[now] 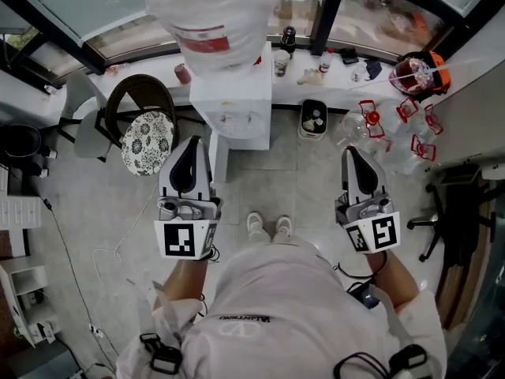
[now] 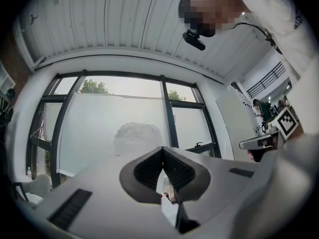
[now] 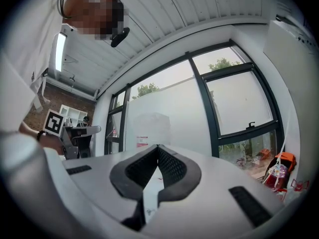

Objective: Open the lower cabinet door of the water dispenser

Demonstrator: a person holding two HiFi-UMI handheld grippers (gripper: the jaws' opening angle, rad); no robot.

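Observation:
The white water dispenser (image 1: 233, 109) stands against the window sill ahead of me, with a clear bottle (image 1: 209, 6) on top. A narrow white panel (image 1: 218, 158) juts from its foot toward me; I cannot tell whether it is the lower door seen edge-on. My left gripper (image 1: 192, 142) hovers just left of that panel, its jaws together and empty. My right gripper (image 1: 349, 151) is held well to the right of the dispenser, also shut on nothing. In the left gripper view the left gripper's (image 2: 162, 149) pads meet below the bottle (image 2: 137, 138). The right gripper (image 3: 158, 146) looks the same.
A round stool with a patterned cushion (image 1: 147, 140) and a chair (image 1: 83, 121) stand left of the dispenser. A small bin of bottles (image 1: 314, 119) and several red-capped jugs (image 1: 394, 125) lie to its right. An office chair (image 1: 465, 204) is at far right. A cable (image 1: 102, 251) trails on the floor.

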